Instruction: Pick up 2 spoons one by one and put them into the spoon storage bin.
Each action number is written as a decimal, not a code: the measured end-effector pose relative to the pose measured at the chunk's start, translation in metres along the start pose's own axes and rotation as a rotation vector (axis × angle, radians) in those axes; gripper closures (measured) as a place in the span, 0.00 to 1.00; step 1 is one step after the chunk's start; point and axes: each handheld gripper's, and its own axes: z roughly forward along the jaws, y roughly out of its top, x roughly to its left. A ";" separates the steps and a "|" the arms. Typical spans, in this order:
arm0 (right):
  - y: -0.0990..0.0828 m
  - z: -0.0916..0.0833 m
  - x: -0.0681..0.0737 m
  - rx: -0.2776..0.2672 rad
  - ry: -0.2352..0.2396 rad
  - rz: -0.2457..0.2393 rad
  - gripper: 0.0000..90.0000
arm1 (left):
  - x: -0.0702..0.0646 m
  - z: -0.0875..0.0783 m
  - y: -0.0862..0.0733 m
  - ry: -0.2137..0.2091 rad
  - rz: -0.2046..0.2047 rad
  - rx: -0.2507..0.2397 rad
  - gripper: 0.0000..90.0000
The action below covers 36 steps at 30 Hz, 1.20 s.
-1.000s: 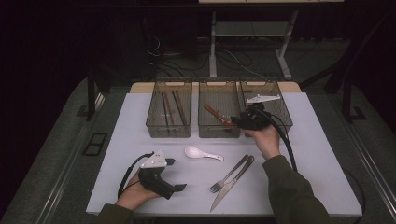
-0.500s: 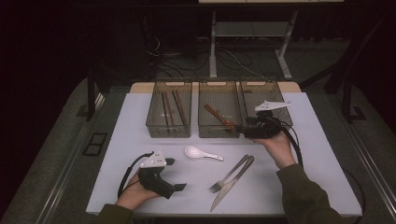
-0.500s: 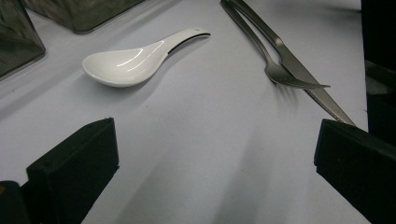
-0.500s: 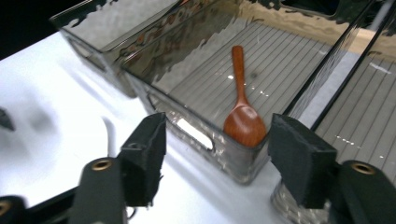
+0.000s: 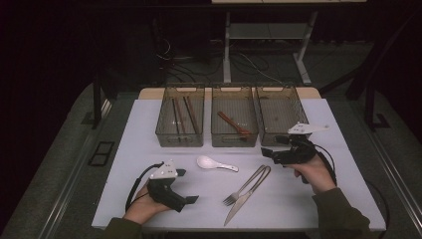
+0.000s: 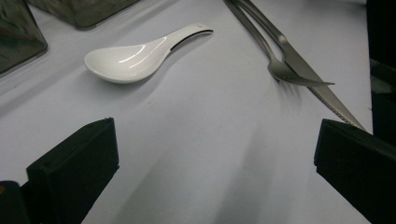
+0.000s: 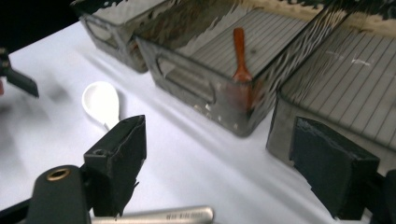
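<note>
Item one: we are holding the right gripper [image 5: 269, 154] just near of the right bin [image 5: 280, 115], over the handle ends of the fork [image 5: 247, 184] and knife [image 5: 247, 195]. Its jaws have just been opening and now stand well apart with nothing between them; in the right gripper view a steel handle [image 7: 159, 215] lies just below the left jaw, untouched. We judge this to be the approach to the next pickup, jaws widened to straddle a handle.

Item two: we are resting the left gripper [image 5: 194, 199] at the near left of the table [image 5: 348, 149], jaws spread wide and empty, apparently parked clear of the working hand.

Item three: the white spoon [image 5: 213, 163] is lying between the two grippers, bowl to the left, near of the middle bin [image 5: 234, 122].

Item four: fork and knife are lying side by side and touching, handles toward the far right, tips toward the near edge.

Item five: three bins are standing in a row at the far side. The left bin [image 5: 180, 122] is holding dark chopsticks [image 5: 181, 114], the middle a reddish-brown spoon [image 5: 234, 123], the right looks empty, presumably awaiting the steel cutlery.
</note>
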 end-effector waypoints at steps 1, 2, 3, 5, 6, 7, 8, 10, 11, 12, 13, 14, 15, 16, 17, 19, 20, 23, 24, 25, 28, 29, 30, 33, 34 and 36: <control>-0.003 -0.001 0.000 -0.008 0.004 0.009 0.20 | 0.001 0.001 0.000 0.002 0.002 0.003 0.00; -0.006 -0.002 0.000 -0.016 0.001 0.009 0.20 | 0.001 0.001 0.000 0.002 -0.001 0.003 0.00; -0.008 -0.003 0.000 -0.017 0.002 0.006 0.20 | 0.000 0.001 0.000 0.003 0.000 0.005 0.00; -0.015 -0.006 0.001 -0.024 0.003 0.008 0.20 | -0.001 0.000 0.000 0.000 0.001 -0.002 0.00; -0.019 -0.008 0.002 -0.027 0.007 0.005 0.20 | 0.000 0.001 0.000 0.001 0.002 0.001 0.00; -0.023 -0.010 0.003 -0.029 0.009 -0.007 0.20 | 0.000 0.001 0.000 0.003 0.002 0.005 0.00; -0.026 -0.011 0.003 -0.029 0.009 -0.012 0.20 | 0.000 0.001 0.000 0.005 0.004 0.009 0.00; -0.035 -0.015 0.005 -0.031 0.000 -0.022 0.17 | -0.001 0.001 0.000 0.006 0.005 0.009 0.00; -0.038 -0.016 0.006 -0.031 0.005 -0.025 0.14 | -0.001 0.001 0.000 0.006 0.004 0.008 0.00; -0.041 -0.017 0.006 -0.030 0.009 -0.029 0.14 | 0.000 0.001 0.000 0.007 0.004 0.010 0.00; -0.047 -0.019 0.007 -0.023 0.012 -0.028 0.14 | 0.000 0.001 0.000 0.008 0.002 0.012 0.00; -0.051 -0.021 0.007 -0.011 0.010 -0.027 0.14 | 0.000 0.001 0.000 0.009 0.003 0.011 0.00; -0.055 -0.022 0.007 -0.006 0.009 -0.030 0.14 | 0.000 0.001 0.000 0.010 0.003 0.012 0.00; -0.059 -0.024 0.007 -0.002 0.011 -0.030 0.14 | -0.001 0.000 0.000 0.009 0.005 0.011 0.00; -0.062 -0.025 0.007 0.001 0.010 -0.030 0.14 | -0.001 0.000 0.000 0.009 0.006 0.012 0.00; -0.069 -0.027 0.007 0.002 0.011 -0.027 0.14 | 0.000 0.001 0.000 0.010 0.003 0.012 0.00; -0.072 -0.028 0.008 0.005 0.017 -0.027 0.14 | 0.001 0.001 0.000 0.012 0.004 0.016 0.00; -0.079 -0.032 0.010 0.006 0.011 -0.045 0.14 | 0.000 0.001 0.000 0.013 0.006 0.012 0.00; -0.080 -0.033 0.010 0.004 0.018 -0.046 0.14 | -0.001 0.001 0.000 0.014 0.005 0.013 0.00; -0.082 -0.035 0.011 -0.002 0.021 -0.050 0.14 | -0.001 0.001 0.000 0.015 0.005 0.014 0.00; -0.086 -0.039 0.013 -0.005 0.010 -0.045 0.14 | -0.001 0.000 0.000 0.016 0.006 0.014 0.00; -0.087 -0.040 0.013 -0.010 0.008 -0.043 0.14 | -0.001 0.000 0.000 0.016 0.009 0.014 0.00; -0.089 -0.041 0.014 -0.011 0.007 -0.043 0.14 | -0.001 0.000 0.000 0.015 0.009 0.013 0.00; -0.093 -0.043 0.013 -0.003 0.007 -0.048 0.14 | 0.000 0.001 0.002 0.014 0.002 0.005 0.00; -0.094 -0.042 0.012 0.003 0.009 -0.045 0.14 | 0.000 0.000 0.002 0.013 0.005 0.005 0.00; -0.094 -0.041 0.010 0.013 0.005 -0.045 0.14 | 0.000 0.000 0.003 0.013 -0.001 0.001 0.00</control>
